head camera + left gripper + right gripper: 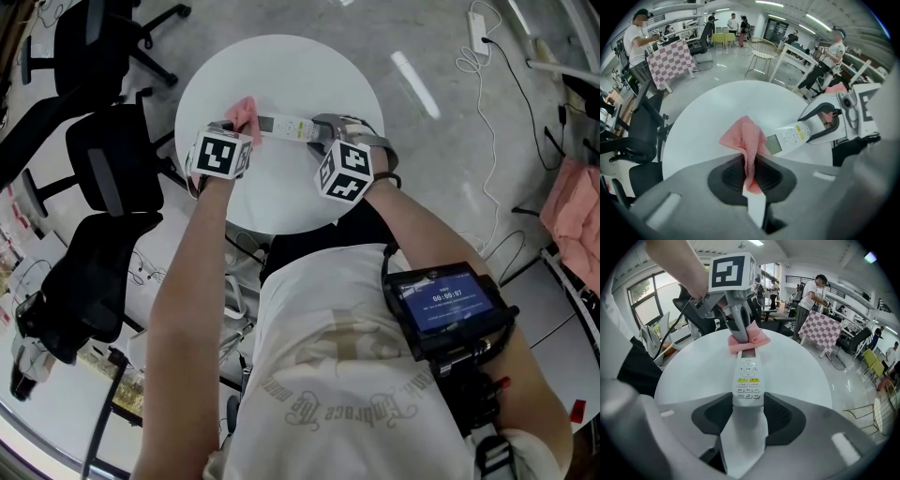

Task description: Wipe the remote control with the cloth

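Item one: white remote control (747, 376), lengthwise over the round white counter (281, 192). We log its button end clamped between the jaws of our right gripper (748, 405).

Item two: pink cloth (746, 140), pinched tight in the jaws of our left gripper (752, 182). We note it bunched against the remote's display end, touching it.

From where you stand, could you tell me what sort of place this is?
Probably an open-plan office or lab workspace: black office chairs stand beside the round white table, people stand working at benches across a large room, and there is a checkered-cloth table.
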The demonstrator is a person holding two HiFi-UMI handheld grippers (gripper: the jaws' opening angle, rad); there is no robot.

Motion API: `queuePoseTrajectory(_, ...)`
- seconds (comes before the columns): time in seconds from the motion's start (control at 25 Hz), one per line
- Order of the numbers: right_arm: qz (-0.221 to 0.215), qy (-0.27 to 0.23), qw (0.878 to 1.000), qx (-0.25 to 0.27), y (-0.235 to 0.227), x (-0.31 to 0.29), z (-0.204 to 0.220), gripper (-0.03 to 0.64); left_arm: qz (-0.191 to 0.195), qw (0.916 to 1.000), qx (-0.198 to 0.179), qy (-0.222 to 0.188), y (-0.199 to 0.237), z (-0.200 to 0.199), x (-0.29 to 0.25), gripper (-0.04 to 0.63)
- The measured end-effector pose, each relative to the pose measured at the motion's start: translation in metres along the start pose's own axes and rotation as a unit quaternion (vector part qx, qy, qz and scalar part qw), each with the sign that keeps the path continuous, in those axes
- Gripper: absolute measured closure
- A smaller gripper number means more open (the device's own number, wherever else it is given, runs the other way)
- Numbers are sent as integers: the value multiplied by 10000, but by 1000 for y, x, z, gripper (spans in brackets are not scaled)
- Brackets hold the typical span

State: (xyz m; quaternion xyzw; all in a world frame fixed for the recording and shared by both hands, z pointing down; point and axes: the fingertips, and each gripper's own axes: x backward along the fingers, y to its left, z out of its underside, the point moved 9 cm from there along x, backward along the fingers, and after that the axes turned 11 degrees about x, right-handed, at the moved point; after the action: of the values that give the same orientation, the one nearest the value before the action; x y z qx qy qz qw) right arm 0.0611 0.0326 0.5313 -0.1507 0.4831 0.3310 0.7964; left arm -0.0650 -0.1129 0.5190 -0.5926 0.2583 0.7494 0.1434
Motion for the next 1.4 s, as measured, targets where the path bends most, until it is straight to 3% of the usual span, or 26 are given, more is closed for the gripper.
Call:
queuePoseTrajectory(0.28,2,8,10000,39,-1,0,-1,400,694,9969,-369,22,-37,-7,-4,575)
queuePoseTrajectory(0.6,-10,-2,10000,-6,-2,0,0,400,1090,9933,-384,2,-68,-12,-8,577)
queuePoseTrajectory(0.84,-42,-17,10000,55,-3,0,-3,400,1728,9835,-530,36,-98,-17,-11,577)
queuePoseTrajectory(1.04,-48,-3,9999,102,-3,0,-3,400,2279,9681,-1022,203,-117,-20,-14,577)
queuePoseTrajectory(1.12,-62,-5,9999,113,-3,0,-2,400,2359,9655,-1066,264,-114,-20,-17,577)
queuePoseTrajectory(1.4,-92,-20,9999,95,-5,1,-2,400,1773,9833,-404,-34,-84,-21,-14,577)
